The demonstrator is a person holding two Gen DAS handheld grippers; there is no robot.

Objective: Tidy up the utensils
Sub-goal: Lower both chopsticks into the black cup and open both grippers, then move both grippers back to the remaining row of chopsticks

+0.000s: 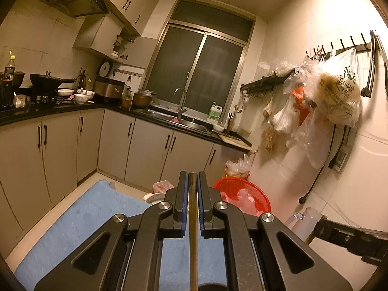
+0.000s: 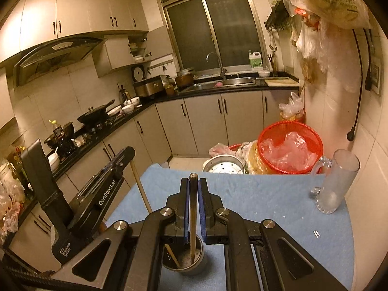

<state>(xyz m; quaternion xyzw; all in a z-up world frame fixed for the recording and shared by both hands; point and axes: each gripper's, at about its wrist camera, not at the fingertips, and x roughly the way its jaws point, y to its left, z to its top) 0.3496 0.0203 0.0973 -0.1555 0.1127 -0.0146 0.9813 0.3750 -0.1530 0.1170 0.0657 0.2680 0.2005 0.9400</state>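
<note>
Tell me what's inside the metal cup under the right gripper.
In the metal cup stand two chopsticks: one clamped upright by the right gripper, another leaning loose. The fingers cover part of the rim; the bottom is too dark to read.

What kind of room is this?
A home kitchen, by the look of it: a sink under the window, a range hood above a wok, and cabinets along the walls.

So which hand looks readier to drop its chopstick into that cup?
The right gripper, probably: its chopstick already reaches down into the metal cup. The left gripper holds its chopstick higher up.
</note>
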